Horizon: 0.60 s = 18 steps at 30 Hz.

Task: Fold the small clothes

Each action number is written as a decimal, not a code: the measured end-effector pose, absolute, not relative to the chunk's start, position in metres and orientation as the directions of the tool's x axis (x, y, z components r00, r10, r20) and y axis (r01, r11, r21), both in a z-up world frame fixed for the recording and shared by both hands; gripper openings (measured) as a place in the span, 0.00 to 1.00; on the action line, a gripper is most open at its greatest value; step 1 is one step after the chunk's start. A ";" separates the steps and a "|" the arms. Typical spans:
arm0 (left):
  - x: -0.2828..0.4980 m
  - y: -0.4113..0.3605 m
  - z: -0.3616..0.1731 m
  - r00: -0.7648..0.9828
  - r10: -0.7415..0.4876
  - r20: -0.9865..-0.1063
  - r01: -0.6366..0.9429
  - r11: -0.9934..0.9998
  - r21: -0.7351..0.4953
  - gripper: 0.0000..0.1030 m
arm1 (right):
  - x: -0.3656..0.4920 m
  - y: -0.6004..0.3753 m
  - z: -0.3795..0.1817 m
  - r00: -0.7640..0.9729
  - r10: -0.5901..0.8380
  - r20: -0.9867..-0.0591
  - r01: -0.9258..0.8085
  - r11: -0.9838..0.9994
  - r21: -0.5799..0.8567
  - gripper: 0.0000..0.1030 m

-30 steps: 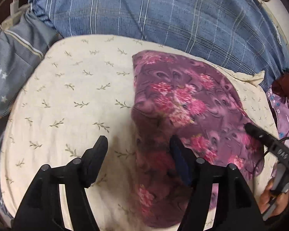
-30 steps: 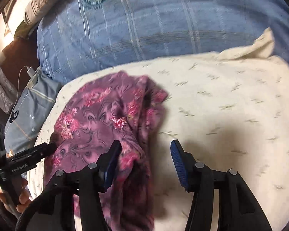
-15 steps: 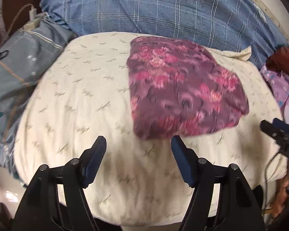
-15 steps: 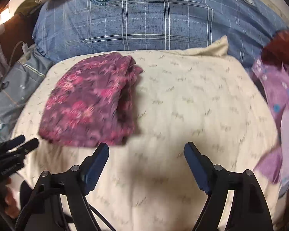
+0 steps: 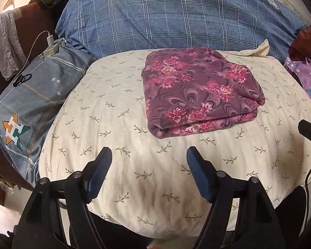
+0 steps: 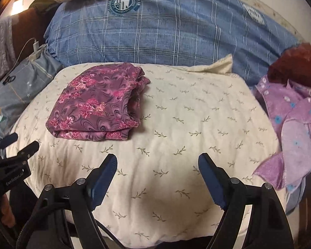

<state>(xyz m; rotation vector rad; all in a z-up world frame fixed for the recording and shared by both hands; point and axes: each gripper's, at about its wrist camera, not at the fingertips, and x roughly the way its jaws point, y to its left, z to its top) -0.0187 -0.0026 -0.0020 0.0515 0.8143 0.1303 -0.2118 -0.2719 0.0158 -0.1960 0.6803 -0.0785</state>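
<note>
Folded purple floral cloth lies on the cream leaf-print pillow, toward its far edge. Left tool and right tool are both wide open, holding nothing.

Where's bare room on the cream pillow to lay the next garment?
Free: the cream pillow between the folded purple floral garment and the lilac clothes; also the near strip ahead of the open right gripper and left gripper. Crowded: the far left with the folded piece, and the right edge.
</note>
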 end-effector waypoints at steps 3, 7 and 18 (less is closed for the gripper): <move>-0.019 -0.005 -0.003 0.673 0.134 -0.728 -0.097 0.991 0.093 0.72 | -0.214 -0.268 0.013 0.779 -0.135 -0.612 -0.007 0.975 -0.223 0.79; -0.018 -0.005 -0.004 0.667 0.130 -0.733 -0.090 0.992 0.094 0.72 | -0.214 -0.266 0.010 0.781 -0.126 -0.612 -0.030 0.971 -0.239 0.79; -0.013 -0.004 -0.010 0.631 0.055 -0.774 -0.025 0.998 0.050 0.72 | -0.195 -0.283 0.001 0.740 -0.097 -0.665 -0.035 0.983 -0.182 0.79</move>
